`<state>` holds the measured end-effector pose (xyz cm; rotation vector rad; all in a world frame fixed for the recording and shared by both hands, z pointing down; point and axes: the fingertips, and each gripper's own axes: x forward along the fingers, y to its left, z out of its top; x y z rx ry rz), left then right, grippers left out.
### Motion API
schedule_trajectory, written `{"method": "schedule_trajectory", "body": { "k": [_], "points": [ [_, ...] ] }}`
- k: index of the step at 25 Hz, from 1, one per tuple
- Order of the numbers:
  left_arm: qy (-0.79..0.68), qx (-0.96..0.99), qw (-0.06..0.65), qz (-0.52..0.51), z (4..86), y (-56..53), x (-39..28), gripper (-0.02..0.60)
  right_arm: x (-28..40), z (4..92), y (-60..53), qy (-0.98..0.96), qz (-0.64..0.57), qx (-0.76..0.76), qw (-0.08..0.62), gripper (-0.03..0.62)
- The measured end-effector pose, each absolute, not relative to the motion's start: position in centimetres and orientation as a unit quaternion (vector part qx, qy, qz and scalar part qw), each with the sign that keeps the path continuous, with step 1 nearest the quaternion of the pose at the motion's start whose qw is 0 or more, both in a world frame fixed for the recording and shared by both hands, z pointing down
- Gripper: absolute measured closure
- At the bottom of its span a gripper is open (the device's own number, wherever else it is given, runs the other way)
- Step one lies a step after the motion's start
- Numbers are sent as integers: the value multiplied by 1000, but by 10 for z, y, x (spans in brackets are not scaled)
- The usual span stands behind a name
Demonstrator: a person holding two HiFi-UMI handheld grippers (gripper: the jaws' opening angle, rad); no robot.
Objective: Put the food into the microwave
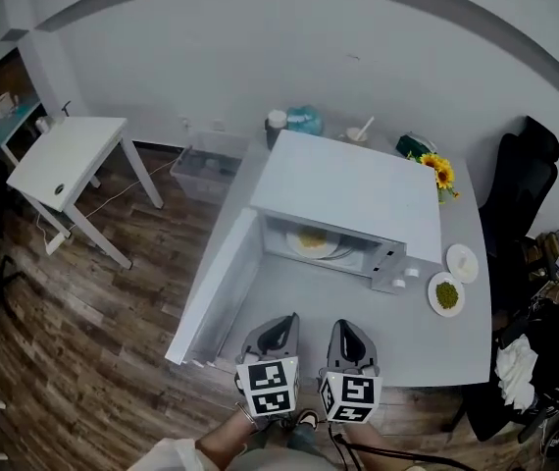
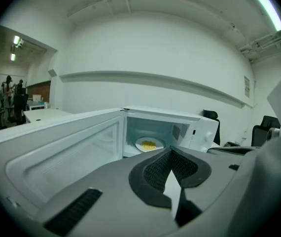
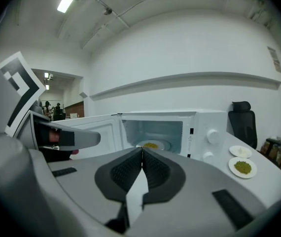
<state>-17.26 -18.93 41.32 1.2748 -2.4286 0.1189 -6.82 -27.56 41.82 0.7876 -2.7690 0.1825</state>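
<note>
**Food** (image 1: pixel 311 235): a yellow heap, seen on a plate (image 1: pixel 325 248) inside the microwave (image 1: pixel 348 189), at the middle of the cavity floor.

**Microwave**: white, set on the table (image 1: pixel 358 312). The door (image 1: pixel 216 283) is swung fully open, toward 7 o'clock in the head view. Two knobs (image 3: pixel 212 135) are seen on the panel at 3 o'clock of the cavity.

**Green plate** (image 1: pixel 446 294): a white plate with a green heap, laid on the table at 4 o'clock of the microwave, near its front corner.

**White plate** (image 1: pixel 462 262): holds a pale heap and is laid just beside the green plate, at its 1 o'clock.

**Left tongs** (image 1: pixel 290 319): held at 6 o'clock of the head view, over the table's near edge, and aimed at the open cavity. The jaws are pressed together, and nothing is pinched.

**Right tongs** (image 1: pixel 342 325): held just beside the left tongs, at their 3 o'clock, and aimed the same way. The jaws are pressed together, and nothing is pinched.

**Sunflowers** (image 1: pixel 441 173): placed at the table's far corner, at 2 o'clock of the microwave.

**Chair** (image 1: pixel 520 180): black, placed beyond the table at 3 o'clock.

**Side table** (image 1: pixel 69 155): white, set on the wood floor (image 1: pixel 113 332) at 10 o'clock, well apart from the microwave.
</note>
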Motion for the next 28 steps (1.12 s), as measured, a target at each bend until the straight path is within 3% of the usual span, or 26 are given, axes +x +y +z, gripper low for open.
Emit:
{"method": "schedule_trajectory", "body": {
  "k": [9, 28],
  "points": [
    [-871, 469, 142, 36, 347, -136, -137, 270, -21, 357, -231, -953, 42, 288, 83, 576],
    [-880, 450, 147, 31, 334, -93, -114, 270, 3, 346, -200, -959, 65, 268, 67, 577]
  ]
}}
